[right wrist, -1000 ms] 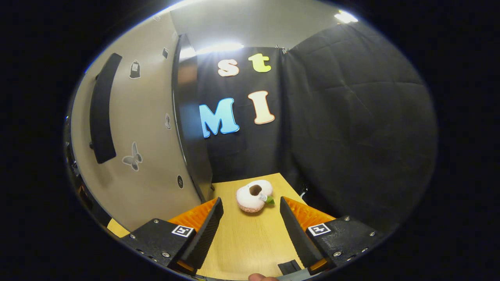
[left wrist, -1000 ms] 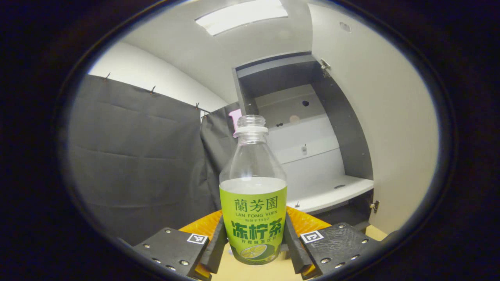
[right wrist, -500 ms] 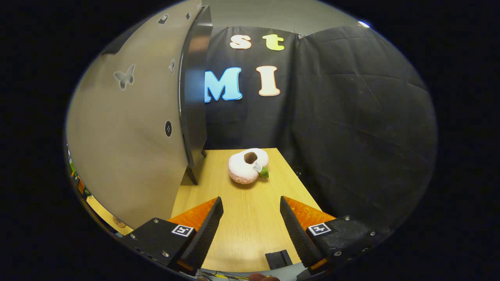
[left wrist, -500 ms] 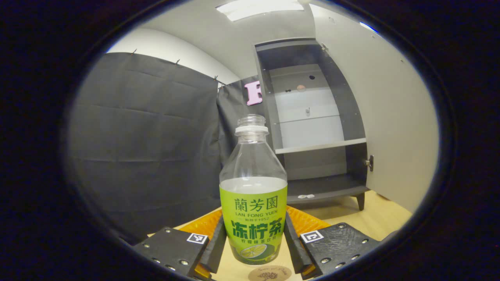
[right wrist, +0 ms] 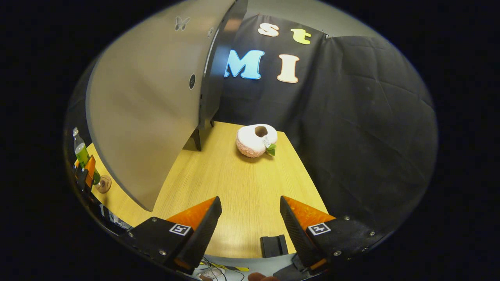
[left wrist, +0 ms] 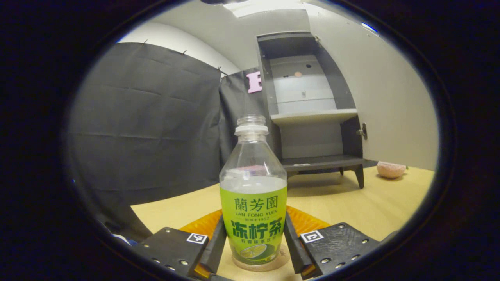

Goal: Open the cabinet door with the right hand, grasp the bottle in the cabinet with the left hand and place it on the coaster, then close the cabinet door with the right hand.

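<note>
A clear bottle (left wrist: 253, 203) with a green label stands upright between my left gripper's fingers; my left gripper (left wrist: 254, 218) is shut on its lower body. A round brown coaster (left wrist: 273, 266) shows under the bottle's base; I cannot tell whether they touch. Behind it the dark cabinet (left wrist: 312, 113) stands with its pale door (left wrist: 390, 97) swung wide. My right gripper (right wrist: 250, 201) hangs open over the wooden table with nothing between its fingers. At the far left of the right gripper view I see the bottle (right wrist: 81, 150), the left gripper (right wrist: 84, 171) and the coaster (right wrist: 104, 183) past the door (right wrist: 148, 109).
A pink-and-white plush ring (right wrist: 256, 140) lies on the wooden table (right wrist: 234, 183) near the black cloth wall; it also shows as the plush (left wrist: 391, 169) beyond the door. A small black block (right wrist: 273, 246) sits at the table's near edge. The cabinet stands on short legs.
My left gripper has carried the bottle out of the cabinet and down to the table, over the coaster. My right gripper has drawn back from the door, so more table shows.
</note>
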Action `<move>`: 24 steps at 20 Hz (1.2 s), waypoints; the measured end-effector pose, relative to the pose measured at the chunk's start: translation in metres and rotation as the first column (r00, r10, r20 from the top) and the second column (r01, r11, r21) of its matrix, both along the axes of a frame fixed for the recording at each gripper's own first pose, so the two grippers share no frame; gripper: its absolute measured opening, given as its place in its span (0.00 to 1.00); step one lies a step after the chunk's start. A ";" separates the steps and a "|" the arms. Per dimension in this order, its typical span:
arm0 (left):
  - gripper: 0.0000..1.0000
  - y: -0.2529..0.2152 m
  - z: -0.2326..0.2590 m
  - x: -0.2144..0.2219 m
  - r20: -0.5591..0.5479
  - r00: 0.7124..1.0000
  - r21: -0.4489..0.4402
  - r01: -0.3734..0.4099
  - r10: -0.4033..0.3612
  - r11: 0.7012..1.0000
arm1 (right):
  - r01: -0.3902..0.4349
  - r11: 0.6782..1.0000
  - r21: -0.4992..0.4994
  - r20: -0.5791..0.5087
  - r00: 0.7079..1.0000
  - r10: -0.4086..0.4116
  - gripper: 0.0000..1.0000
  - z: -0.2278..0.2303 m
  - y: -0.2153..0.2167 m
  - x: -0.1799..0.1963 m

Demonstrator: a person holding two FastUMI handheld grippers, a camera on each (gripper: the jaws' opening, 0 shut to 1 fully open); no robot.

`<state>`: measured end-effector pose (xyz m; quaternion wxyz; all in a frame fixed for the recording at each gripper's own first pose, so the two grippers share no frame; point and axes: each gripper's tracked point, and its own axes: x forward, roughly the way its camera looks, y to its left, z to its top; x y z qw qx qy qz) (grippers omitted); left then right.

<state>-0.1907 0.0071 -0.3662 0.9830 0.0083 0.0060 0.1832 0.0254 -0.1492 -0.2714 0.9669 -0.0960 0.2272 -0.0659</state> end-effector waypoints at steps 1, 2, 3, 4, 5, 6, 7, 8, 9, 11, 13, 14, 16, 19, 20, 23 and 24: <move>0.71 -0.005 0.000 -0.001 0.005 1.000 -0.004 0.011 -0.011 1.000 | -0.008 1.000 -0.003 -0.005 1.000 0.008 0.93 -0.002 0.004 -0.001; 0.71 -0.003 -0.003 -0.004 0.008 1.000 -0.001 0.008 -0.008 1.000 | -0.020 1.000 -0.012 -0.021 1.000 0.020 0.93 -0.006 0.007 -0.001; 0.71 0.000 -0.004 -0.007 0.009 1.000 -0.002 -0.003 0.003 1.000 | -0.029 0.999 -0.029 -0.040 0.999 0.028 0.93 -0.009 0.009 -0.003; 0.71 0.001 -0.004 -0.006 0.020 1.000 -0.002 -0.004 0.004 1.000 | -0.038 0.998 -0.040 -0.046 0.998 0.036 0.93 -0.011 0.012 -0.006; 0.71 0.003 -0.004 -0.005 0.025 1.000 -0.003 -0.006 0.006 1.000 | -0.048 0.998 -0.047 -0.043 0.998 0.046 0.93 -0.011 0.016 -0.007; 0.71 0.003 -0.004 -0.006 0.035 0.999 -0.008 -0.009 0.009 1.000 | -0.058 0.997 -0.056 -0.040 0.998 0.056 0.94 -0.011 0.020 -0.008; 0.71 0.004 -0.003 -0.004 0.042 0.999 -0.012 -0.011 0.012 1.000 | -0.066 0.996 -0.065 -0.041 0.997 0.064 0.94 -0.013 0.023 -0.008; 0.71 0.006 -0.002 -0.002 0.052 0.999 -0.009 -0.016 0.016 1.000 | -0.073 0.995 -0.073 -0.043 0.997 0.070 0.94 -0.016 0.024 -0.008; 0.79 0.005 -0.003 -0.003 0.055 0.998 -0.006 -0.019 0.019 1.000 | -0.076 0.994 -0.076 -0.051 0.996 0.072 0.94 -0.019 0.025 -0.008; 0.72 0.005 -0.009 -0.004 0.026 0.999 0.002 -0.026 0.026 1.000 | -0.079 0.995 -0.058 -0.090 0.993 0.074 0.94 -0.029 0.029 -0.010; 0.72 0.007 -0.010 -0.002 0.019 1.000 -0.013 -0.022 0.022 1.000 | -0.084 0.996 -0.033 -0.101 0.992 0.081 0.94 -0.029 0.037 -0.010; 0.73 0.006 -0.013 -0.001 0.016 1.000 -0.028 -0.022 0.023 0.999 | -0.090 0.995 -0.030 -0.100 0.991 0.087 0.93 -0.028 0.040 -0.009; 0.88 0.009 -0.013 -0.004 0.019 0.999 -0.050 -0.031 0.032 0.998 | -0.101 0.994 -0.033 -0.099 0.990 0.098 0.94 -0.027 0.042 -0.005; 0.86 0.008 -0.009 -0.002 0.024 0.999 -0.072 -0.028 0.030 0.997 | -0.084 0.996 -0.028 -0.118 0.990 0.081 0.93 -0.034 0.037 -0.010; 0.93 0.006 -0.005 0.000 0.030 0.999 -0.076 -0.018 0.021 0.997 | -0.075 0.997 -0.019 -0.123 0.990 0.072 0.94 -0.038 0.036 -0.011; 0.86 0.007 0.012 0.002 0.047 0.999 -0.064 -0.015 0.018 0.998 | -0.050 0.999 -0.013 -0.146 0.988 0.047 0.94 -0.044 0.029 -0.017; 0.86 0.007 0.013 0.004 0.037 0.999 -0.056 -0.015 0.017 0.998 | -0.047 0.999 -0.008 -0.148 0.988 0.046 0.94 -0.045 0.029 -0.017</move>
